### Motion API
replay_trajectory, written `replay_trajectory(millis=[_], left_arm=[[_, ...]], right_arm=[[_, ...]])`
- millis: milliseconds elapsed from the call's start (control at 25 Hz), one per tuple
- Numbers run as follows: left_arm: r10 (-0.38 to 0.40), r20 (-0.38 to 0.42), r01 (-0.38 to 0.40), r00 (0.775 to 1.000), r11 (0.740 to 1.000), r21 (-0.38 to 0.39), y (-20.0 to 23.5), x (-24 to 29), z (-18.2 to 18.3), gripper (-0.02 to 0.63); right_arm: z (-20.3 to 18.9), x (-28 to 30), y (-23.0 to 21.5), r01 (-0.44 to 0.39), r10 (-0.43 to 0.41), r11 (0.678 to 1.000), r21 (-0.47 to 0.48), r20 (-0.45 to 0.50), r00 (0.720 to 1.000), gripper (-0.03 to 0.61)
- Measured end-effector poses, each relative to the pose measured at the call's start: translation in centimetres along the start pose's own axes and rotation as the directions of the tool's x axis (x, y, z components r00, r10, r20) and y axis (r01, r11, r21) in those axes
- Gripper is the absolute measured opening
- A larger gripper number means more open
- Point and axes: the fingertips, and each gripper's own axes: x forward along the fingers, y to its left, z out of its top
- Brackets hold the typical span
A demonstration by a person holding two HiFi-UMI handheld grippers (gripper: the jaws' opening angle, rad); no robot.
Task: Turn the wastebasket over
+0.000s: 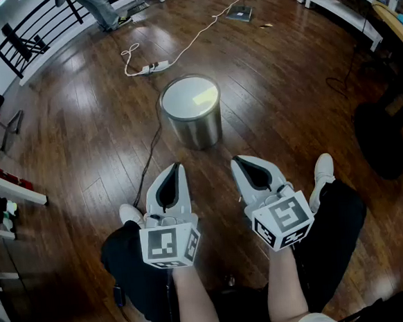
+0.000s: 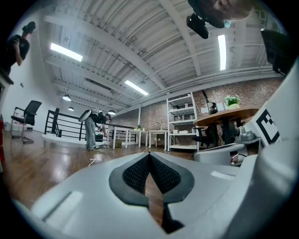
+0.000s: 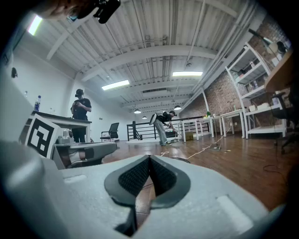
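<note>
item: wastebasket (image 1: 192, 112), round, brushed metal, standing on the wooden floor (image 1: 288, 108); a flat pale disc faces up, and whether that is its base or a lid cannot be told; it sits ahead of both grippers, apart from each

item: left gripper (image 1: 177, 167), jaws pressed together, nothing between them, as its own view confirms (image 2: 149, 154); held level, tips aimed towards the wastebasket

item: right gripper (image 1: 236, 161), jaws likewise closed and empty (image 3: 149, 157); beside the left gripper, not touching it

item: black cable (image 1: 151, 157), running across the floor past the wastebasket's left side

item: white cord (image 1: 198, 33) with power strip (image 1: 154, 67), beyond the wastebasket

item: white shoes (image 1: 323, 169), the person's own, flanking the grippers
</note>
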Motion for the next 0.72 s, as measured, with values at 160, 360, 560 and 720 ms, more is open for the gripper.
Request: replay_trajectory(millis=[160, 360, 560, 720], left_arm=[[0.018, 0.006, -0.018, 1.000, 0.999, -0.030, 2.3, 1.8, -0.2, 0.015], [0.048, 0.002, -0.048, 0.999, 0.998, -0.042, 3.8, 4.1, -0.1, 0.015], [0.097, 0.039, -0.095, 0.995, 0.995, -0.034, 4.9, 6.6, 1.3, 0.015], [0.110, 0.045, -0.110, 0.993, 0.994, 0.000, 4.8, 9.2, 2.5, 0.015]], right_arm=[[0.5, 2.9, 0.4, -0.015, 0.015, 1.000, -0.019, -0.003, 1.000, -0.009], [1.6, 5.3, -1.2, -0.033, 0.032, 0.998, -0.046, -0.014, 0.999, -0.008], [3.8, 7.8, -2.7, -0.101, 0.101, 0.989, -0.107, -0.005, 0.995, -0.008], [5.6, 9.9, -4.4, -0.164, 0.165, 0.976, -0.145, -0.008, 0.986, -0.009]])
